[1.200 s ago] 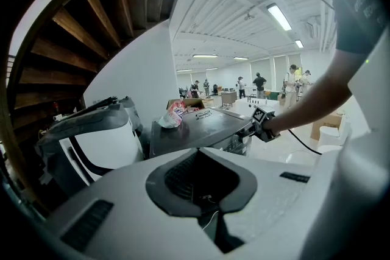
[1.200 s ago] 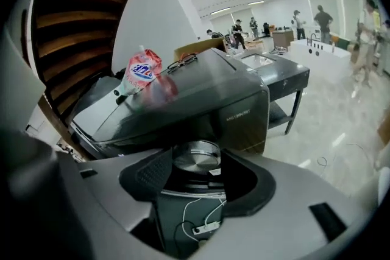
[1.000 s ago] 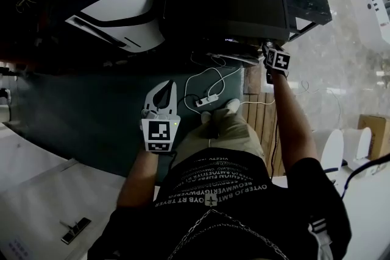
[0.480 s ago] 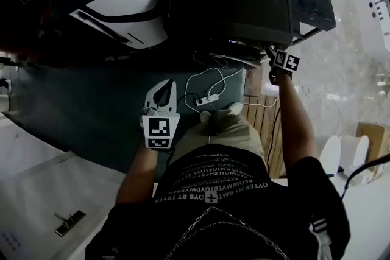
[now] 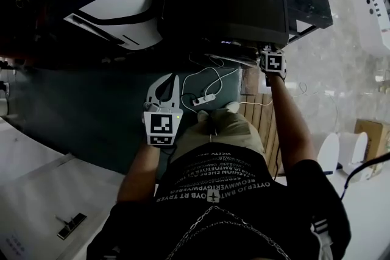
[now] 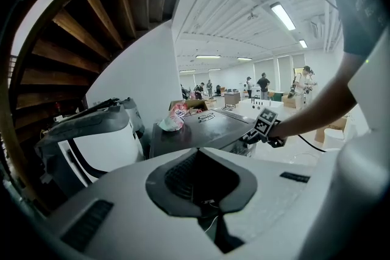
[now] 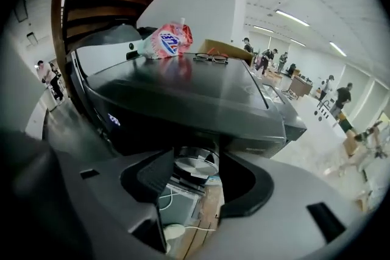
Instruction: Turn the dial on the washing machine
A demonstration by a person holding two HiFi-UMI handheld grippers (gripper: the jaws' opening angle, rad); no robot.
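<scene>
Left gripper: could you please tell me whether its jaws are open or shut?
Shut: the tips of the left gripper meet, with nothing between them.

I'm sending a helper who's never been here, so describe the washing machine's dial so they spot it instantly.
Find the dark grey washing machine with glasses and a pink pouch on top. On its front, just under the lid edge, sits the dial: a round, brushed-silver knob, the only silver part there.

Nothing can be read for certain. A pouch (image 7: 166,41) on top of the washing machine (image 7: 183,100) carries blue brand lettering, too small to make out. A blue lit display (image 7: 113,120) on the machine's front is illegible. In front of the machine, the person's black shirt (image 5: 213,182) bears rows of white capitals, too garbled to read.
</scene>
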